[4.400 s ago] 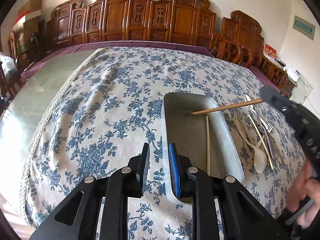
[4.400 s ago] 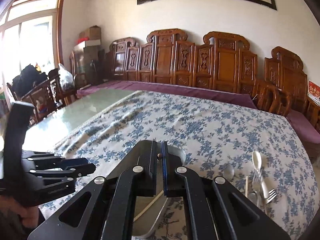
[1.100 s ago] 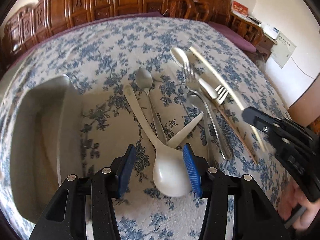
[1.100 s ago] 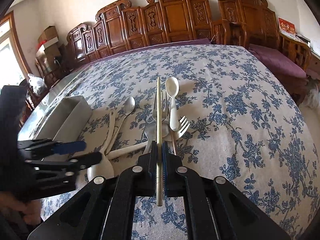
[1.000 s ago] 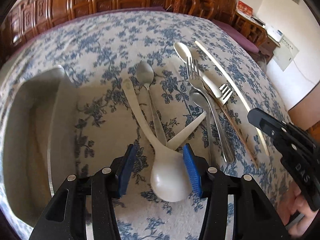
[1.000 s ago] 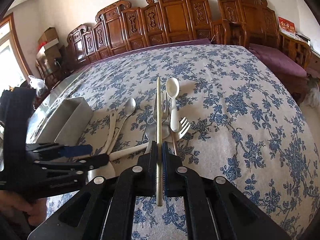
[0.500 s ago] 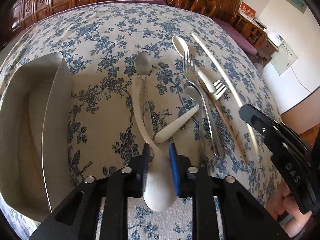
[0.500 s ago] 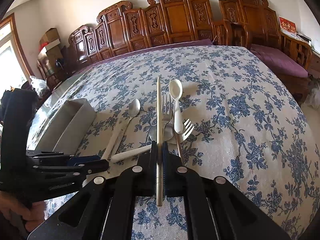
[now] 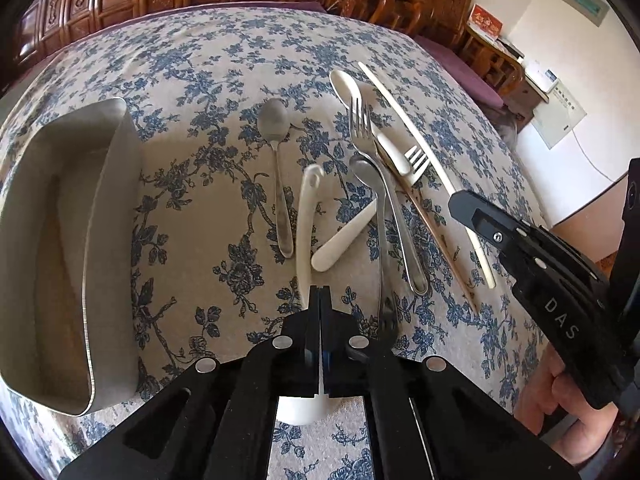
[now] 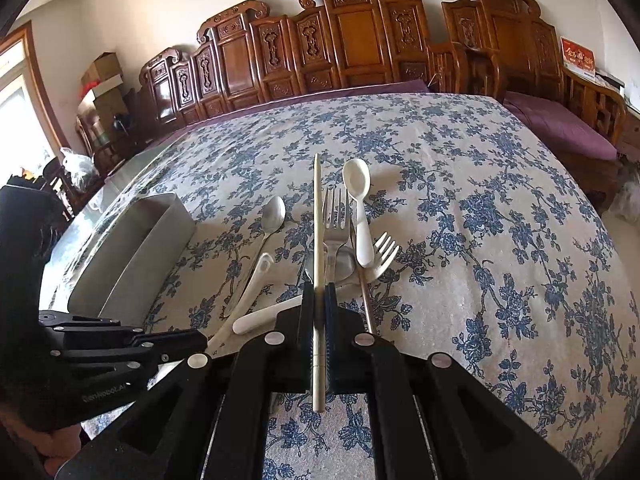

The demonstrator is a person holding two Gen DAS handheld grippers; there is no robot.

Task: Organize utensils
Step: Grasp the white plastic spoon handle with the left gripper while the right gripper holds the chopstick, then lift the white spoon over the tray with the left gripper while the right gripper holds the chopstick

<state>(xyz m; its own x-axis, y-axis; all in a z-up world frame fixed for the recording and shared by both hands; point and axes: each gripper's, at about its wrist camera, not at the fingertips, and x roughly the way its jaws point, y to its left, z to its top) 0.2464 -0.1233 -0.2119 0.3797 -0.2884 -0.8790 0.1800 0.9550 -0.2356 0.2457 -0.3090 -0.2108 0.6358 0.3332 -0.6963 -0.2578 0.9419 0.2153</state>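
Note:
My left gripper (image 9: 320,292) is shut on a white ceramic soup spoon (image 9: 305,220); its bowl shows below the jaws and its handle points away, lifted off the cloth. My right gripper (image 10: 319,288) is shut on a pale chopstick (image 10: 317,240) that points forward over the pile. The pile holds a steel spoon (image 9: 276,136), a steel fork (image 9: 362,128), a white plastic spoon (image 9: 348,88), a white plastic fork (image 9: 412,160) and a brown chopstick (image 9: 436,236). The steel tray (image 9: 104,216) stands at the left, also in the right wrist view (image 10: 132,248).
The table wears a blue floral cloth (image 10: 480,200). Carved wooden chairs (image 10: 352,36) line the far side. A purple cushioned bench (image 10: 560,124) stands at the right. The right gripper shows in the left wrist view (image 9: 540,264), and the left one in the right wrist view (image 10: 200,338).
My left jaws closed on the white soup spoon, and its handle has swung up and to the right. My right gripper keeps hold of the pale chopstick.

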